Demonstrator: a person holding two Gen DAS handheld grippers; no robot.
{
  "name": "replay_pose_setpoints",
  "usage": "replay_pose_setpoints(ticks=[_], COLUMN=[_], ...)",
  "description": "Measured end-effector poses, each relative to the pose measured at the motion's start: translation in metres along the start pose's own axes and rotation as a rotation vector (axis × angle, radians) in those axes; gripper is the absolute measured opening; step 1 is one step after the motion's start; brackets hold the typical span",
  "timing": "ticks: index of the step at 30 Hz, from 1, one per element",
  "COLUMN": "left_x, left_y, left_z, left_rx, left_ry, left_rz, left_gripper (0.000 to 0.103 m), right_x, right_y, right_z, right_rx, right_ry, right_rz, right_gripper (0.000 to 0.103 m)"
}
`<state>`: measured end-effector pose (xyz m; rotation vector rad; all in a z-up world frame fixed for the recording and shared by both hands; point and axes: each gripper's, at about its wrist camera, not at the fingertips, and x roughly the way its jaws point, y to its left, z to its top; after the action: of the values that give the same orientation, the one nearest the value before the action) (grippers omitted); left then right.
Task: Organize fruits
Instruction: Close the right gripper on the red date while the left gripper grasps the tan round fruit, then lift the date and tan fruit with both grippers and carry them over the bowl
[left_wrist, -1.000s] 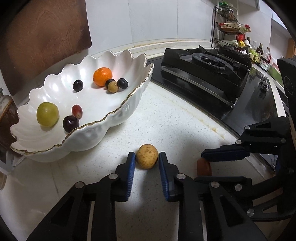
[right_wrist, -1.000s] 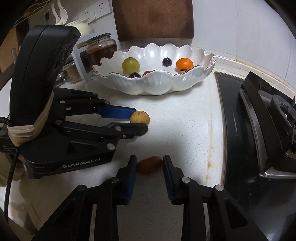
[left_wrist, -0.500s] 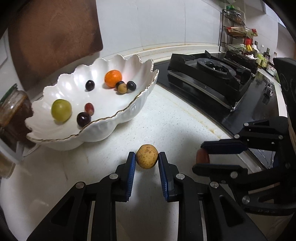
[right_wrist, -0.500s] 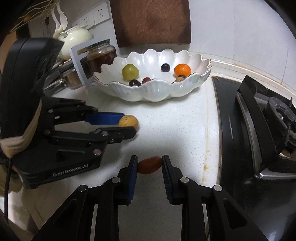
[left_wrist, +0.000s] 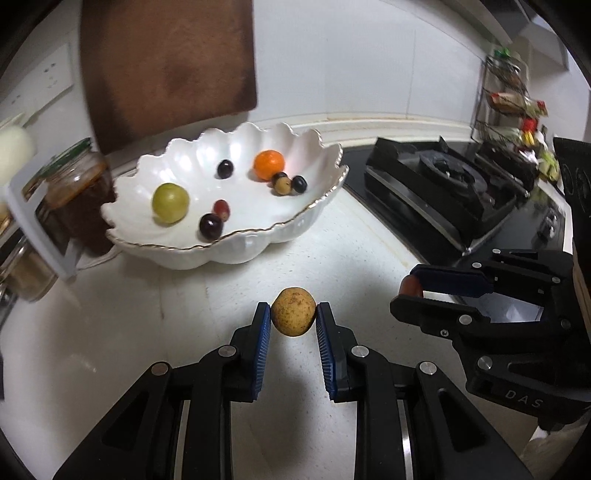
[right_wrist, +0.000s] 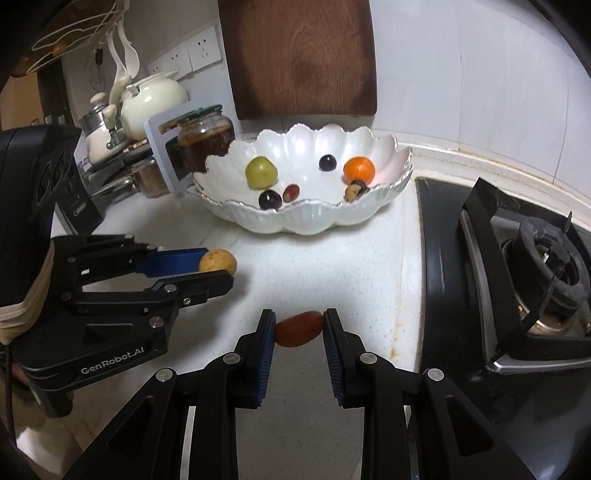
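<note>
Between ribbed blue pads, left gripper (left_wrist: 293, 318) pinches a speckled round fruit (left_wrist: 293, 312) (right gripper (right_wrist: 299, 328) clamps a glossy red oval fruit (right_wrist: 299, 328)).

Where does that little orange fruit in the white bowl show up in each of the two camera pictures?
Left wrist view: the orange lies in the bowl, upper middle of the picture, toward the bowl's right end.
Right wrist view: the orange is at the upper middle, again toward the right end of the bowl.
Shared landmark: the green fruit at the bowl's left end.
</note>
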<state>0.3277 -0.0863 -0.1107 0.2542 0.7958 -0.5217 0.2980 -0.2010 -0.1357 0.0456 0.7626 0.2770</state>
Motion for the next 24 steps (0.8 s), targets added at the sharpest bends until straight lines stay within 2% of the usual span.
replay_pose_setpoints(ticks=[9, 24], left_x=[-0.029, -0.079], left_y=[0.004, 0.008], left_z=[-0.001, 0.006], left_rx=[-0.131, -0.231], left_ry=[-0.044, -0.138], left_rz=[0.052, 0.15], left_gripper=[0.026, 0.026], right_x=[-0.018, -0.054], right_y=[0.004, 0.008], right_z=[0.013, 0.037], right_rx=[-0.016, -0.067], right_ry=[-0.051, -0.162], right_rz=[0.017, 0.032], right_gripper=[0.028, 0.028])
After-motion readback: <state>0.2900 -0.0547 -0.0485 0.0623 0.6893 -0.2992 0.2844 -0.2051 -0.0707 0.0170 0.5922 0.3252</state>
